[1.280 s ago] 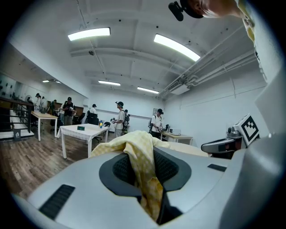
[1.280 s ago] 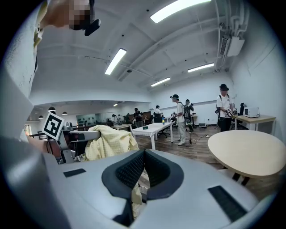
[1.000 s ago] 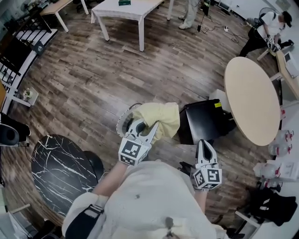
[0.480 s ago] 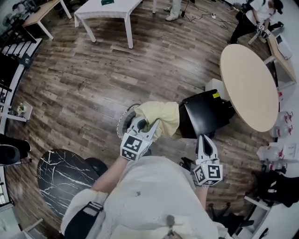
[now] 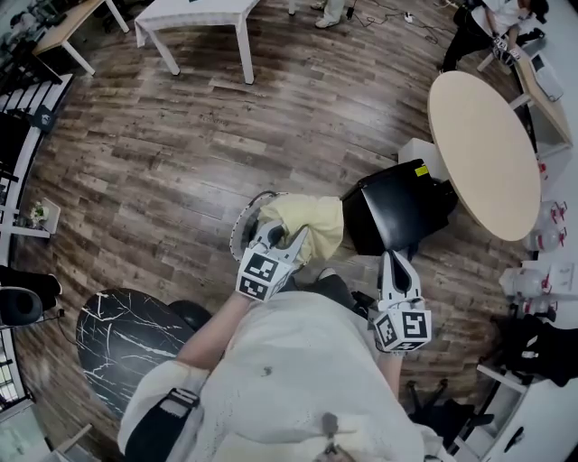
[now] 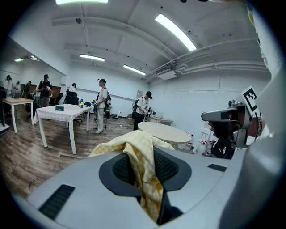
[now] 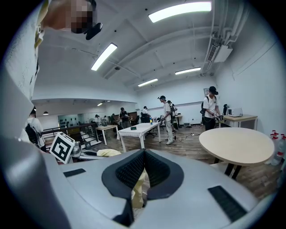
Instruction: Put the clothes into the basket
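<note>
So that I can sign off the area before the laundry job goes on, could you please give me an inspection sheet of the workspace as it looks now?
Surface: wood-plank floor.
Job's things: yellow cloth hangs over the white basket, not yet released; contact with the rim cannot be told.
Clutter: white bottles and a black bag at the right edge.
Grippers: left gripper shut on the yellow cloth; right gripper shut, nothing seen gripped.
Cables: a cord on the floor, far side.
Surroundings: black box beside the basket, round table, white table, marble table, people working far off.
</note>
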### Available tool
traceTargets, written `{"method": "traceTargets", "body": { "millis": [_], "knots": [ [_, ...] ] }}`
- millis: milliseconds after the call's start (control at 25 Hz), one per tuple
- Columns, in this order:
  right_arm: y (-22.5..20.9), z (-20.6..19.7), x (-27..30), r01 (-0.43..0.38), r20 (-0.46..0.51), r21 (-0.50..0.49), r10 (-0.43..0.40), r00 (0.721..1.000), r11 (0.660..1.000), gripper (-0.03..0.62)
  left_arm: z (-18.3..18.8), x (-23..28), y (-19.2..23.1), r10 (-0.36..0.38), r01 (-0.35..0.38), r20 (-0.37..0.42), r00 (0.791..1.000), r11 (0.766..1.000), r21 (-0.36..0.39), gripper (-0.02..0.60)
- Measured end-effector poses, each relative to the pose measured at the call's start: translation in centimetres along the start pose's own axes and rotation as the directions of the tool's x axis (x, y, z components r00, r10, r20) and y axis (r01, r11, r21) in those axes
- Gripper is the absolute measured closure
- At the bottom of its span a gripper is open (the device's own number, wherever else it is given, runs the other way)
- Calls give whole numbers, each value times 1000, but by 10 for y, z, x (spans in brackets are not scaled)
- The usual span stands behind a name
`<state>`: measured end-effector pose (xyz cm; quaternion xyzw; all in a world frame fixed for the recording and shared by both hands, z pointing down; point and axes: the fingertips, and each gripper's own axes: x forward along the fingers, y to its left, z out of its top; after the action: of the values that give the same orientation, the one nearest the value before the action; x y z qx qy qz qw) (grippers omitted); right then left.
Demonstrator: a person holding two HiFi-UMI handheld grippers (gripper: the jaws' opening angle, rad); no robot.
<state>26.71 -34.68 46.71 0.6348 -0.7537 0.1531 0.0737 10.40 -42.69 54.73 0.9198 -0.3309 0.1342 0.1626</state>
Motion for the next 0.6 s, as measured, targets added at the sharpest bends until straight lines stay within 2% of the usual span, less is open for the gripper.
{"method": "traceTargets", "body": {
  "millis": [280,600],
  "knots": [
    [7,-5,12,-24,-28,-7,24,999,1000,585,-33,4,21,32,-34,-49,998,999,-31,485],
    [16,-12,28,-64,-51,-34,62,997,997,585,-78,11,38,64,-77,-127,990,992,-100,485]
  ]
}}
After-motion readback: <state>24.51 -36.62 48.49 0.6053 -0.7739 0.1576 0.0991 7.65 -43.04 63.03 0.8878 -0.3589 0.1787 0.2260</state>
